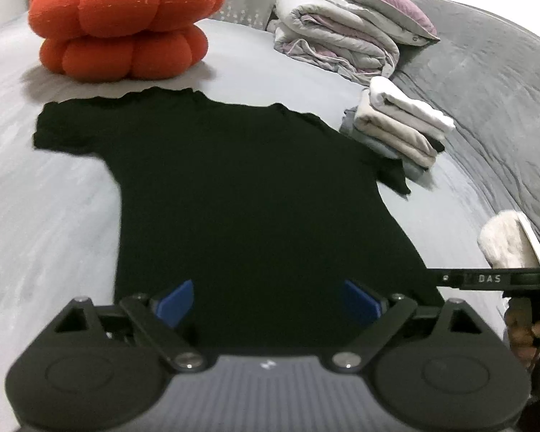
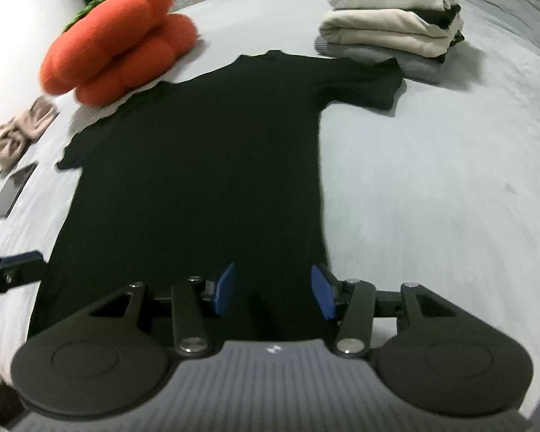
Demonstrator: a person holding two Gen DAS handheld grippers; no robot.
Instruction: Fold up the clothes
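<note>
Black short-sleeved cotton T-shirt (image 1: 248, 194) lies flat on grey bedsheet (image 1: 54, 216), collar at 12 o'clock. Left gripper (image 1: 268, 304) wide open and right gripper (image 2: 274, 293) half open, both holding nothing, at hem. Risk: single-layer pinch drags fabric askew

t-shirt (image 1: 248, 194) on bed (image 1: 46, 216), cushion (image 1: 126, 21) behind, folded stack (image 1: 399, 126) right.

Black T-shirt (image 1: 248, 194); grey bedsheet (image 1: 54, 216); orange pumpkin cushion (image 1: 122, 25), possibly green-topped.

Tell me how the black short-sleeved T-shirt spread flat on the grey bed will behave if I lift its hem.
The black T-shirt lies thin and flat, so it probably drapes limply. It likely weighs little. The near sleeve touches the folded clothes stack, so dragging may disturb that stack.
</note>
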